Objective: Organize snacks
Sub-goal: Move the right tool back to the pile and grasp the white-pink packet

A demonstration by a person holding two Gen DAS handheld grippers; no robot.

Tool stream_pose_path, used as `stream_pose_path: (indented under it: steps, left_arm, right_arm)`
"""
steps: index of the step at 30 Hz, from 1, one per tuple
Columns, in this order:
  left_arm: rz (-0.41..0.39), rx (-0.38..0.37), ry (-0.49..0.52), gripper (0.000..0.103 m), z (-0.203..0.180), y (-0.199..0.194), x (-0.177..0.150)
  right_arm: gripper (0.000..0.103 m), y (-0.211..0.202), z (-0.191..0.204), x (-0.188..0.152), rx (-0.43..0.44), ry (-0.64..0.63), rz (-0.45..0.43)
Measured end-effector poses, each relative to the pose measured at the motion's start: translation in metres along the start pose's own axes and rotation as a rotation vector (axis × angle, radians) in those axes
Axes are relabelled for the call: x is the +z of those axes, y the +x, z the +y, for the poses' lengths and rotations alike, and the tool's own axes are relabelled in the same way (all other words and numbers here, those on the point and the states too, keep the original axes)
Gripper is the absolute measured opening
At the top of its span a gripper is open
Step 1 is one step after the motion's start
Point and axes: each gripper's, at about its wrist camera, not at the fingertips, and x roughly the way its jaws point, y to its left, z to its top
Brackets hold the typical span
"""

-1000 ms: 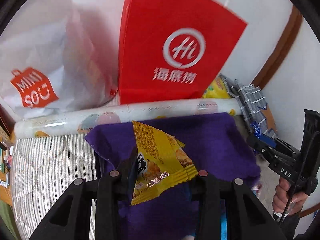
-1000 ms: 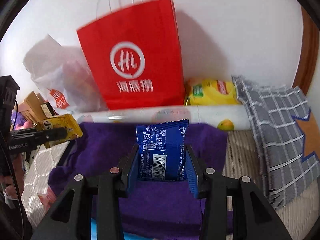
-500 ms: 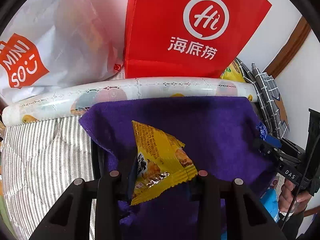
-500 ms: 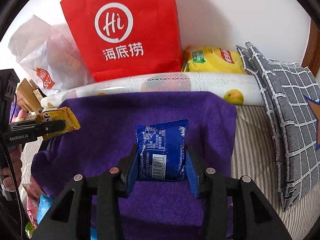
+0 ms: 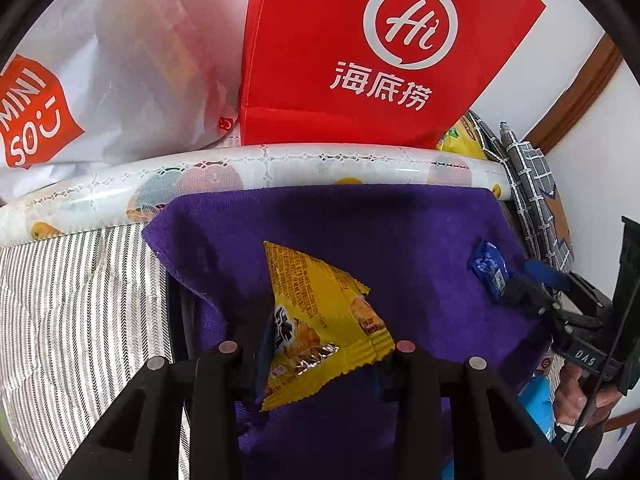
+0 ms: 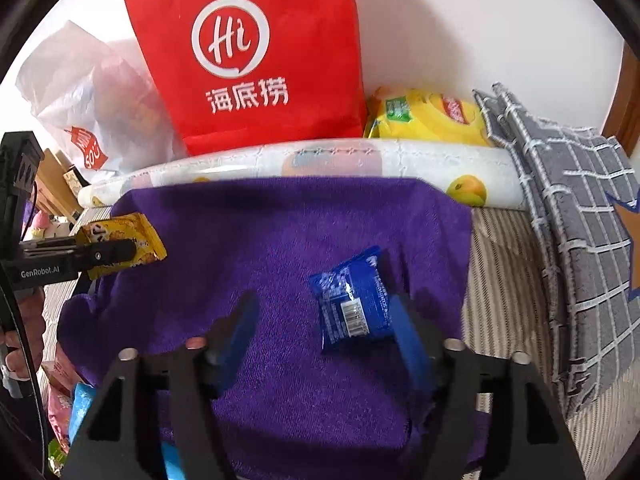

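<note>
R gripper (image 6: 320, 332) jaws opening, wide apart; blue snack pack (image 6: 352, 300) lies on the purple towel (image 6: 280, 232) between them, leaning by the R-side pad, not pinched, so looks like it's just released. L gripper (image 5: 316, 344) nearly closed, clamped on yellow snack pack (image 5: 320, 316), held above towel's near-left part, not set down.

Progress, est.: 1 snack placed on towel, 1 in hand to go. More packs (pink, light blue, green) at the lower-left edge of R view beyond towel (image 6: 60, 400); prob. still to sort, count unclear, partly hidden.

Counts: blue pack x1, yellow pack x1, towel x1, red paper bag (image 6: 256, 52) x1, white plastic bag (image 5: 100, 60) x1, rolled fruit-print sheet (image 6: 360, 168) x1, yellow chip bag (image 6: 428, 116) x1 behind the roll, grey checked cloth (image 6: 568, 208) x1. Grippers x2.
</note>
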Motion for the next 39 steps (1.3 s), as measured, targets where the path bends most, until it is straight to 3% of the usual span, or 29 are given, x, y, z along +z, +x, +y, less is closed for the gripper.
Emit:
stream_pose_path:
  steps: [2,4,6,7,13,15,17,23,32,34,36,39]
  left_arm:
    - [0.005,-0.005,0.007,0.037,-0.002,-0.002,0.000]
    - [0.003,0.000,0.018,0.046,-0.005,-0.005,0.001]
    - [-0.012,0.011,0.027,0.067,-0.009,-0.010,0.002]
    - [-0.028,0.015,0.039,0.068,-0.013,-0.015,0.002]
    - [-0.066,0.001,0.073,0.069,-0.025,-0.039,0.003]
    - [-0.079,-0.003,0.077,0.069,-0.028,-0.048,0.003]
    - [-0.097,0.001,0.082,0.069,-0.032,-0.060,0.003]
    - [-0.143,0.008,0.067,0.069,-0.038,-0.095,-0.002]
    - [-0.169,0.038,0.056,0.070,-0.030,-0.132,-0.046]
    - [-0.169,0.035,0.030,0.070,-0.023,-0.137,-0.058]
    - [-0.176,0.029,0.008,0.070,-0.017,-0.141,-0.069]
    - [-0.176,0.029,-0.031,0.070,-0.008,-0.144,-0.086]
  right_arm:
    - [0.070,-0.008,-0.002,0.001,-0.027,0.007,-0.019]
    - [0.070,-0.019,-0.005,0.002,-0.048,0.024,-0.053]
    - [0.070,-0.028,-0.010,0.001,-0.066,0.048,-0.072]
    - [0.070,-0.035,-0.014,-0.002,-0.066,0.068,-0.080]
    - [0.069,-0.064,-0.024,-0.024,-0.114,0.115,-0.079]
    - [0.061,-0.072,-0.024,-0.037,-0.145,0.108,-0.054]
    - [0.060,-0.078,-0.025,-0.050,-0.158,0.112,-0.038]
    - [0.055,-0.082,-0.031,-0.088,-0.141,0.159,0.025]
    - [0.054,-0.069,-0.033,-0.115,-0.113,0.215,0.069]
    - [0.047,-0.061,-0.031,-0.118,-0.109,0.212,0.085]
    - [0.030,-0.059,-0.034,-0.121,-0.062,0.233,0.092]
    - [0.020,-0.066,-0.036,-0.124,-0.044,0.249,0.076]
